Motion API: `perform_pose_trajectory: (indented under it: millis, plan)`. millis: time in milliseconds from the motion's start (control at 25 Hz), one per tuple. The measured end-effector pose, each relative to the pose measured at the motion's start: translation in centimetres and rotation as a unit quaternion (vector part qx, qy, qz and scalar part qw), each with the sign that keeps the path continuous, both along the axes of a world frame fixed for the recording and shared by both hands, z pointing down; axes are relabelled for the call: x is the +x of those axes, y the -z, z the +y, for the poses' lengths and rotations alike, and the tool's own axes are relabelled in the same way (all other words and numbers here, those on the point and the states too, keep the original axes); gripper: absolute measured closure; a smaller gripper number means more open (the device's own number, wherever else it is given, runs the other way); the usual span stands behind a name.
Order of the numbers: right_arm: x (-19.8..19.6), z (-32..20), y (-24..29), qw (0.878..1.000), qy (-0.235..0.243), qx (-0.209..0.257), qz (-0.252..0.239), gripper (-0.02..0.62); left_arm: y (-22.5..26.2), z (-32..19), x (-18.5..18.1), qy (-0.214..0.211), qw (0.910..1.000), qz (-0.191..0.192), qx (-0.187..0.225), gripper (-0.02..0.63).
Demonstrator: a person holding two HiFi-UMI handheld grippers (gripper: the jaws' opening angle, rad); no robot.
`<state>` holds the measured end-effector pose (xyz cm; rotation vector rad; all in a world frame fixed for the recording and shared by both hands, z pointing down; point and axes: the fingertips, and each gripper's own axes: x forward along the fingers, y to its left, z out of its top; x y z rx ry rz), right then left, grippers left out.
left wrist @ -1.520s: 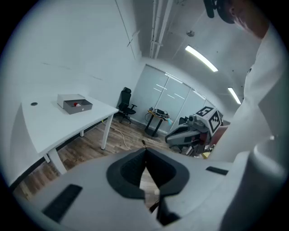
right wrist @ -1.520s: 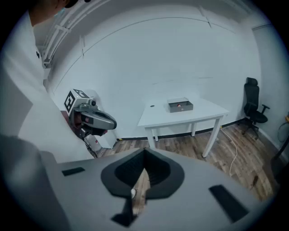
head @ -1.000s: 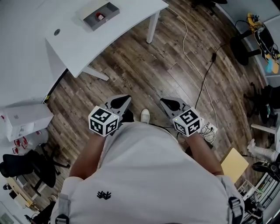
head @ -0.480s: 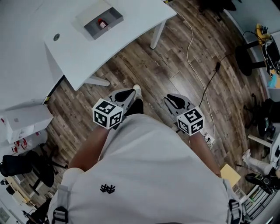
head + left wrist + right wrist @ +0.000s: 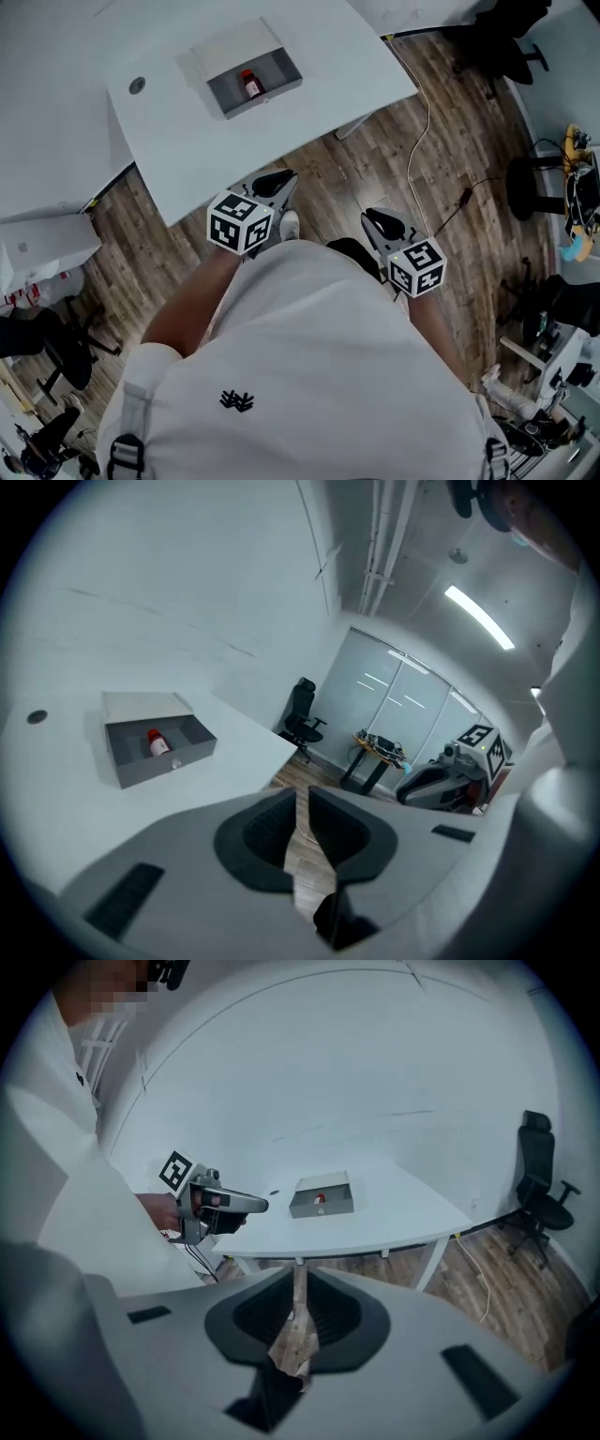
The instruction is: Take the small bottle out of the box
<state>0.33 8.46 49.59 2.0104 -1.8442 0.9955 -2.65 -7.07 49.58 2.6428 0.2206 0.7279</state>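
Note:
A grey open box sits on the white table. Inside it lies a small bottle with a red cap, also visible in the left gripper view and far off in the right gripper view. My left gripper hovers just off the table's near edge, well short of the box. Its jaws are opening, with a narrow gap and nothing between them. My right gripper is held lower and to the right over the floor. Its jaws are shut and empty.
The table's curved front edge runs between me and the box. A cable trails over the wood floor at the right. A white cabinet and a black office chair stand at the left. More chairs and cluttered desks line the right side.
I have walked toward the table, so it and the box now sit closer and lower in the head view. Both grippers stayed at waist height, and the left one now reaches the table edge.

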Motion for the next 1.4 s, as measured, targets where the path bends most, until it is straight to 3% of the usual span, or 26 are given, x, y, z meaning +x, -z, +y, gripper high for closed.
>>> perform_pose_trajectory:
  millis: [280, 560, 920, 1120, 1400]
  plan:
    - [5.0, -5.7, 0.3, 0.998, 0.062, 0.010, 0.000, 0.551, -0.7, -7.3, 3.4, 0.096, 0.9951, -0.016, 0.016, 0.551]
    - [11.5, -10.6, 0.0, 0.991, 0.128, 0.033, -0.016, 0.551, -1.6, -13.5, 6.7, 0.188, 0.9803, -0.048, 0.038, 0.515]
    - [21.8, -15.6, -0.5, 0.973, 0.226, 0.038, -0.023, 0.554, -5.6, -21.0, 10.7, 0.298, 0.9414, -0.145, 0.062, 0.439]
    - [25.1, -16.6, -1.5, 0.968, 0.246, 0.040, -0.041, 0.554, -8.6, -23.0, 10.8, 0.326, 0.9202, -0.208, 0.059, 0.388]
    - [28.1, -17.8, -2.3, 0.960, 0.270, 0.047, -0.063, 0.553, -12.2, -25.1, 10.1, 0.346, 0.8880, -0.297, 0.060, 0.370]
